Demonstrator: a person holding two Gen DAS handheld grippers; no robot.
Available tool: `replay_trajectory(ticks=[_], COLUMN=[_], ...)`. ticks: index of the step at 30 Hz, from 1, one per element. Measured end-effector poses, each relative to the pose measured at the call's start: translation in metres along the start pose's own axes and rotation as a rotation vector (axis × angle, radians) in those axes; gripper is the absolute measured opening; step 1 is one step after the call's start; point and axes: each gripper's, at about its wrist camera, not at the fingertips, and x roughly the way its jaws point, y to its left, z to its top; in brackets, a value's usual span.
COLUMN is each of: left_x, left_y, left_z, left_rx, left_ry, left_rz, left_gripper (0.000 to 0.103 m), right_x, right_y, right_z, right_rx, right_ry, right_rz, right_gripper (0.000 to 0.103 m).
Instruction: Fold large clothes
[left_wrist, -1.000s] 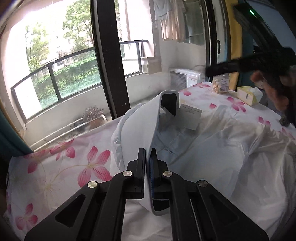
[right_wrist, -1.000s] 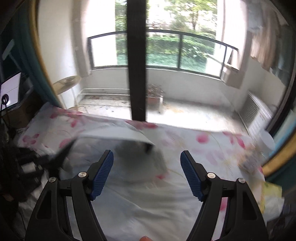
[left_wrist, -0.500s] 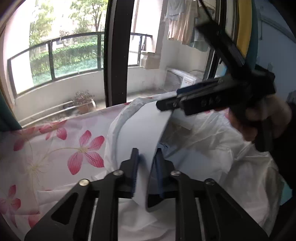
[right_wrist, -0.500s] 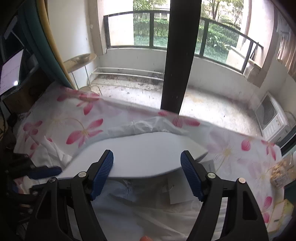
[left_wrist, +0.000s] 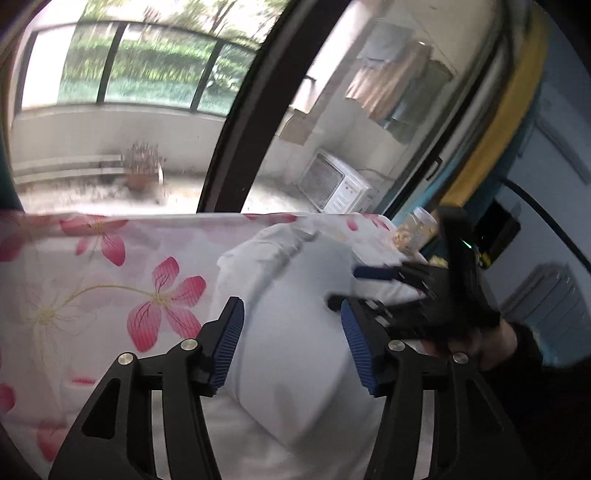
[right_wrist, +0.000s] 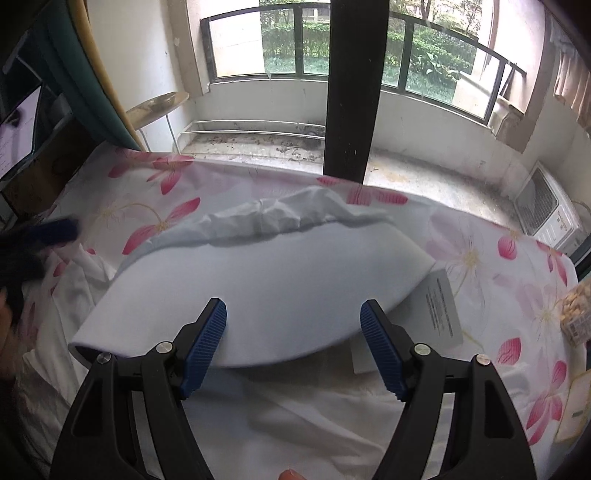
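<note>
Your floral bedsheet (right_wrist: 155, 206) covered the whole work surface, and the white garment (right_wrist: 295, 406) lay spread over it, reaching toward you. On the garment rested the pale folding board (right_wrist: 280, 288), its long axis running left to right in your right wrist view, parallel to the window, with the far edge bowed upward and a bunched sleeve (right_wrist: 295, 214) lying just beyond it. A paper tag (right_wrist: 441, 310) lay at the board's right end. Near the sheet's right edge stood a clear jar (left_wrist: 415, 230) with pale yellowish snacks in it.

Your right gripper (right_wrist: 293, 345) hovered spread wide over the board's near edge, the board ahead of its pads, nothing pinched. Your left gripper (left_wrist: 291, 349) had just been opening; the board lay beyond and between its parted blue pads (left_wrist: 229, 347), released.
</note>
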Motion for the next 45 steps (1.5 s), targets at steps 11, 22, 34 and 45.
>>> replay_trajectory(ticks=[11, 22, 34, 45], left_x=[0.084, 0.085, 0.073, 0.043], left_y=[0.039, 0.010, -0.054, -0.118], left_z=[0.012, 0.008, 0.012, -0.020], left_rx=[-0.102, 0.025, 0.361, 0.672], left_ry=[0.203, 0.256, 0.188, 0.148], left_rz=[-0.063, -0.155, 0.016, 0.143], left_gripper=[0.068, 0.066, 0.004, 0.004], right_x=[-0.002, 0.002, -0.015, -0.081], right_y=[-0.008, -0.006, -0.013, -0.042], right_z=[-0.012, -0.017, -0.025, -0.043], right_rx=[0.034, 0.031, 0.058, 0.173], right_ry=[0.004, 0.013, 0.006, -0.104], right_rz=[0.020, 0.016, 0.002, -0.057], right_gripper=[0.075, 0.075, 0.075, 0.075])
